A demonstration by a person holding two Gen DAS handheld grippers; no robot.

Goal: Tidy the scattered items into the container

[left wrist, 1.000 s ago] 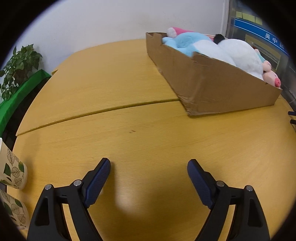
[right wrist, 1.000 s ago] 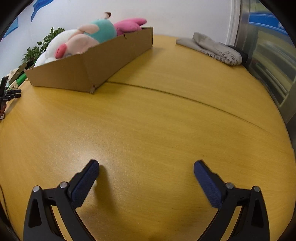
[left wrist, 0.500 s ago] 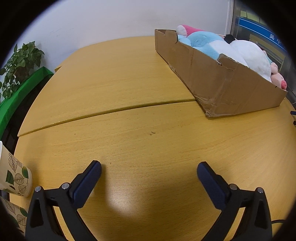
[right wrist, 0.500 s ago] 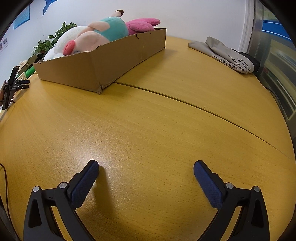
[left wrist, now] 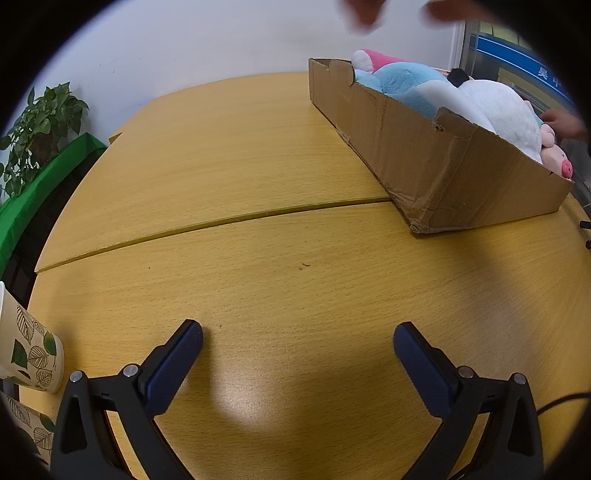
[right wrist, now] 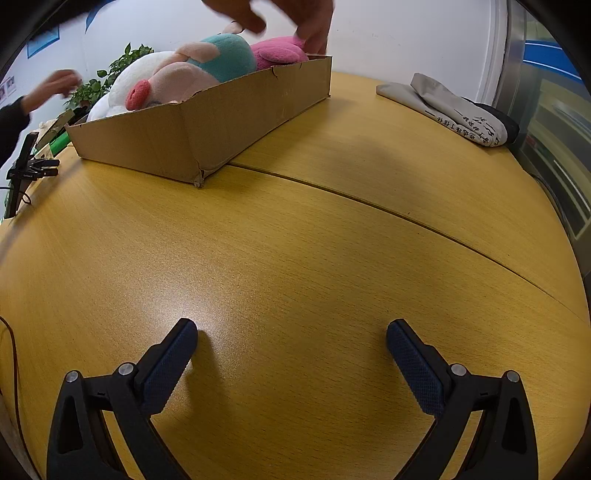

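Bare hands (right wrist: 291, 18) have come into view above the far end of the cardboard box (right wrist: 207, 125) since a second ago, one more hand (right wrist: 55, 86) with a dark sleeve reaching in from the left side of the right wrist view; in that same second the left gripper (left wrist: 297, 334) spread its jaws from partly open to full width. Both tools now hover over bare wood on the yellow table (left wrist: 258, 177), well short of the box. The right gripper (right wrist: 291, 332) also stands wide, nothing between its blue pads (right wrist: 170, 360). Soft toys fill the box: a white plush with a pink snout (right wrist: 144, 88), a teal and blue one (left wrist: 406, 81) and a pink piece (right wrist: 280, 53) at the far end, all piled above the rim. The box sits across the seam where the two tabletop halves meet. At the left gripper's side stands a paper cup printed with leaves (left wrist: 26, 350), at the table's near edge. A folded grey cloth with black lettering (right wrist: 454, 110) lies well apart on the far right of the table. A potted green plant (left wrist: 40, 125) stands beyond the table by the white wall.
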